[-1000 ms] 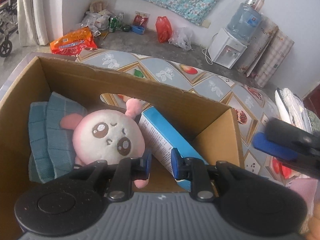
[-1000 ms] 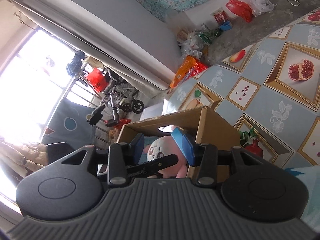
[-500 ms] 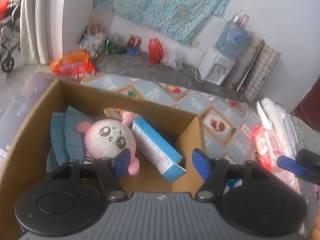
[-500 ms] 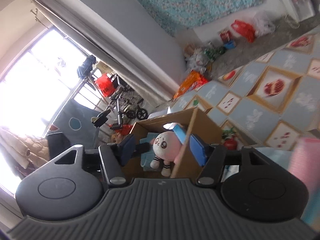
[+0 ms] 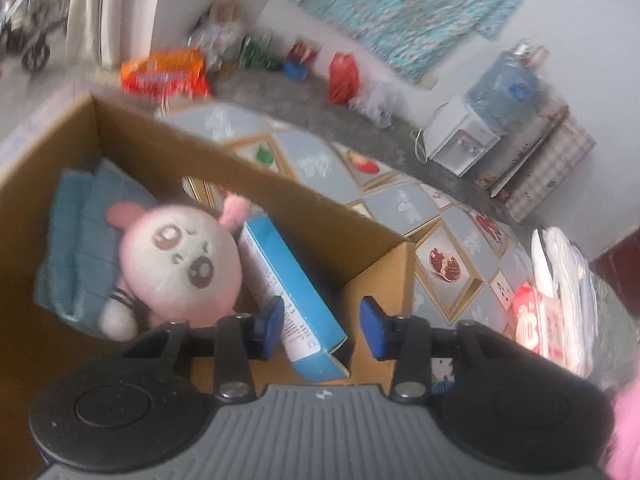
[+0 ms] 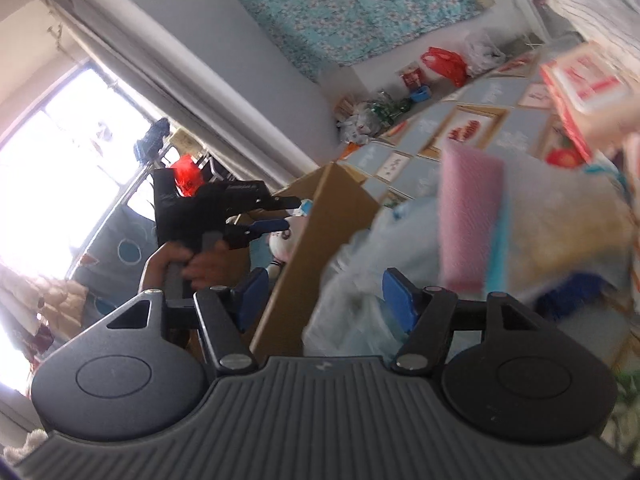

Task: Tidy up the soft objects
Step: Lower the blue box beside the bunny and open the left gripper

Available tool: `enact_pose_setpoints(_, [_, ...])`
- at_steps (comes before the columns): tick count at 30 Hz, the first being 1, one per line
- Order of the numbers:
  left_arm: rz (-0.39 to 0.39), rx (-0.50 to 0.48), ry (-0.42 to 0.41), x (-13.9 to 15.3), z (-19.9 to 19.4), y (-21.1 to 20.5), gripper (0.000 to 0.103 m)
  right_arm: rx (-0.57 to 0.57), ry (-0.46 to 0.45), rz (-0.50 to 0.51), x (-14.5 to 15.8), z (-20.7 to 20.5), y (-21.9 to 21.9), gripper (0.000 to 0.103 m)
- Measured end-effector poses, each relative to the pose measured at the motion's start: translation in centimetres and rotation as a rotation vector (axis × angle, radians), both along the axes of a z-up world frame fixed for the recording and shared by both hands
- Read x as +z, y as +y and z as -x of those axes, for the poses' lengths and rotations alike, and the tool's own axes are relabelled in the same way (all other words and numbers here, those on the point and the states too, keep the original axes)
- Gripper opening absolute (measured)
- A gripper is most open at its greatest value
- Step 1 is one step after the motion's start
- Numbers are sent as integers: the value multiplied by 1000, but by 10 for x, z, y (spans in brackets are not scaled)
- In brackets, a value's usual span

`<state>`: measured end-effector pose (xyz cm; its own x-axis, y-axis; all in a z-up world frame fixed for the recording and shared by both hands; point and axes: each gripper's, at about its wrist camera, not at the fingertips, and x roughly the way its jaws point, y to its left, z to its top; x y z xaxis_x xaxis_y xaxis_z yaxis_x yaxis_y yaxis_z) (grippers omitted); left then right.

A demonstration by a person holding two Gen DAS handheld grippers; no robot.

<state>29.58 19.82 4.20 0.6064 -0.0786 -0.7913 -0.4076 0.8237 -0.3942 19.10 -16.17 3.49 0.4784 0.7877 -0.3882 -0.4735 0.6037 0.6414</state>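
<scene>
A cardboard box (image 5: 288, 196) holds a pink and white plush toy (image 5: 180, 264), a folded teal cloth (image 5: 76, 216) and a blue carton (image 5: 288, 300). My left gripper (image 5: 322, 326) is open and empty above the box's near right corner. My right gripper (image 6: 320, 296) is open and empty, outside the box wall (image 6: 316, 240), facing a blurred pile with a pink cloth (image 6: 468, 220) and pale blue soft things (image 6: 360, 280). The left gripper (image 6: 264, 216) also shows in the right wrist view, over the box.
The box stands on a table with a fruit-patterned cover (image 5: 448, 248). A red and white packet (image 5: 536, 324) and folded white cloths (image 5: 560, 256) lie at its right. A water dispenser (image 5: 476, 128) and bags stand on the floor behind.
The left gripper opened, drew back from the plush toy and shifted right. The right gripper opened wider and swung right, from the box to the soft pile.
</scene>
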Motion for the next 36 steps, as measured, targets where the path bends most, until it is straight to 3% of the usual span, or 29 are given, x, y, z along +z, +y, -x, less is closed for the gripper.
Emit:
enact_pose_setpoints(2, [27, 22, 21, -11, -11, 3, 39, -23, 6, -9, -8, 5, -10, 63])
enact_pose_setpoints(12, [-17, 58, 85, -36, -26, 6, 33, -67, 50, -39, -31, -18, -26, 65])
enact_pose_setpoints(19, [-136, -154, 66, -22, -10, -1, 23, -64, 72, -41, -38, -23, -25, 65])
enact_pose_setpoints(24, [-32, -366, 19, -26, 1, 16, 23, -86, 104, -31, -45, -26, -28, 65])
enact_pose_setpoints(30, [18, -357, -8, -39, 5, 33, 23, -80, 133, -30, -51, -28, -22, 65])
enact_pose_setpoints(36, [-148, -322, 20, -30, 5, 26, 30, -68, 121, -20, -48, -25, -17, 65])
